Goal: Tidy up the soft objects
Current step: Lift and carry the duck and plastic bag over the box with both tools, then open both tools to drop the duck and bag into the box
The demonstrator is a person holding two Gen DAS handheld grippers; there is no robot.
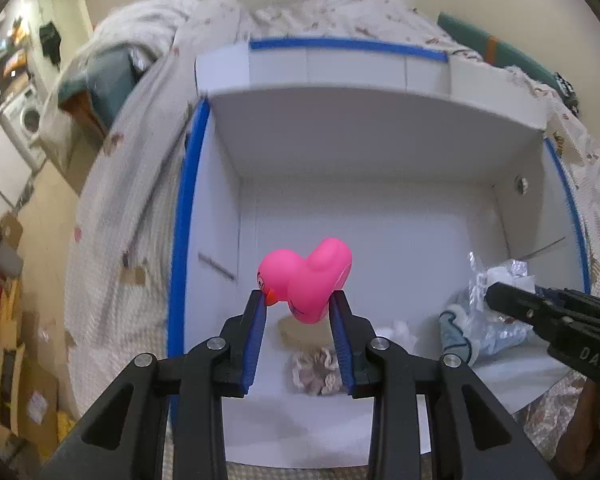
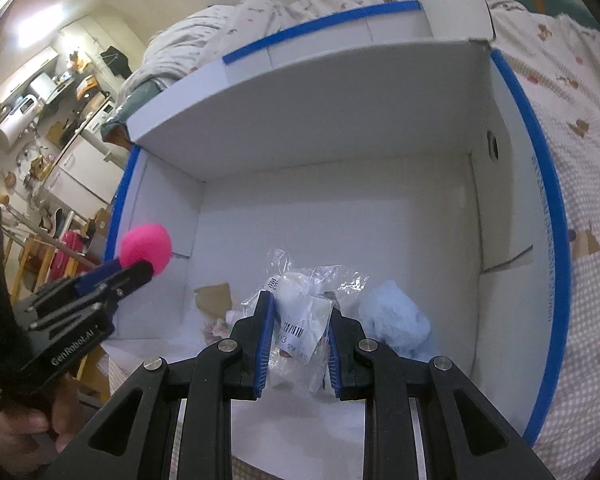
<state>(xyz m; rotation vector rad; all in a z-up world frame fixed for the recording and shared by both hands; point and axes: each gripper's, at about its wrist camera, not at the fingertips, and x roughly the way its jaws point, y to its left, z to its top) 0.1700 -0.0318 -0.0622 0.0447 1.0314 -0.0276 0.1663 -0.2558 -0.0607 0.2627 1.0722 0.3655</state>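
The left tongs [image 1: 298, 300] are clamped on a pink rubber duck [image 1: 306, 280], held above the open white box [image 1: 380, 216] with blue-taped edges that sits on a patterned bed cover [image 1: 128, 200]. The right tongs [image 2: 300, 316] are closed on a clear plastic packet [image 2: 304, 320] with a barcode label, low inside the box. A light blue plush [image 2: 396, 320] lies just beside the packet, a frilly fabric piece [image 1: 314, 372] and a brown scrap [image 2: 214, 300] on the box floor

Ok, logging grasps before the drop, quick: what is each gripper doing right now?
Left gripper: shut on the pink rubber duck.
Right gripper: shut on the clear plastic packet.
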